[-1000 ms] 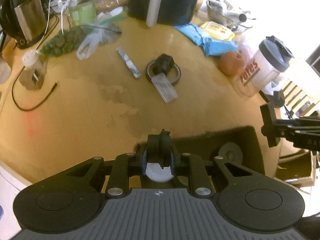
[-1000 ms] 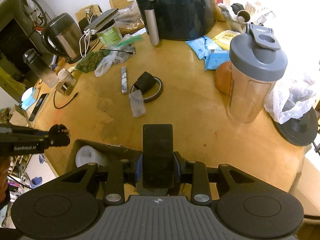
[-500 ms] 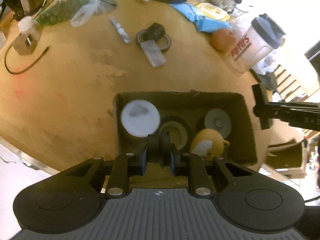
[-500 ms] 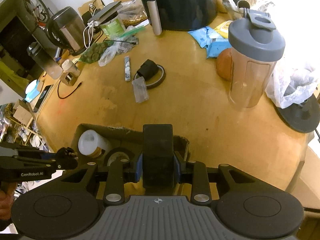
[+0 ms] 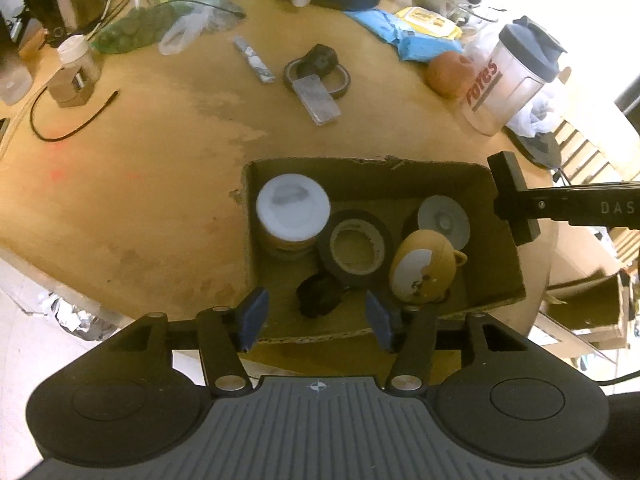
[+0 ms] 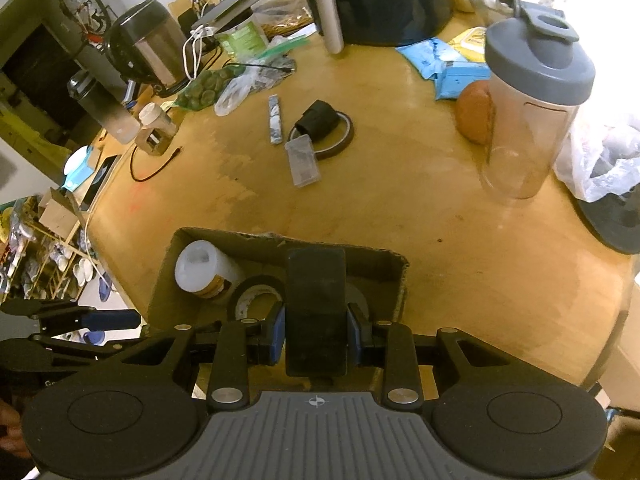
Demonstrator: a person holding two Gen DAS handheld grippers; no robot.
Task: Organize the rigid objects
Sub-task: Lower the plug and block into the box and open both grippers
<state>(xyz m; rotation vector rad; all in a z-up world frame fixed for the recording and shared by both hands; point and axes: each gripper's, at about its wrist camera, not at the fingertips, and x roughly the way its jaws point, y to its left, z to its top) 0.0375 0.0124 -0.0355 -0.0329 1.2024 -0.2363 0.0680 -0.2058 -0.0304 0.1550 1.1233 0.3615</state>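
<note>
My left gripper point(image 5: 316, 316) hangs over the near side of an open cardboard box point(image 5: 502, 300), its jaws opening. A small black part point(image 5: 318, 300) lies loose on the box floor below them, touching neither pad. The box also holds a white-lidded jar point(image 5: 293, 206), a black tape roll point(image 5: 356, 246), a bear-shaped case point(image 5: 420, 276) and a white disc point(image 5: 442, 216). My right gripper point(image 6: 316, 320) is shut on a flat black block point(image 6: 316, 288) above the box point(image 6: 400, 276). Its fingers point(image 5: 560, 204) reach in from the right.
On the round wooden table point(image 5: 140, 168) beyond the box lie a clear plastic case point(image 5: 316, 98), a tape ring with a black lump on it point(image 5: 318, 70) and a patterned stick point(image 5: 254, 58). A shaker bottle point(image 6: 532, 92), an orange ball point(image 6: 474, 110), a kettle point(image 6: 148, 46) and bags crowd the far edge.
The left gripper came back over the box and its jaws parted, dropping the small black part inside. The right gripper kept its hold on the black block and edged over the box.
</note>
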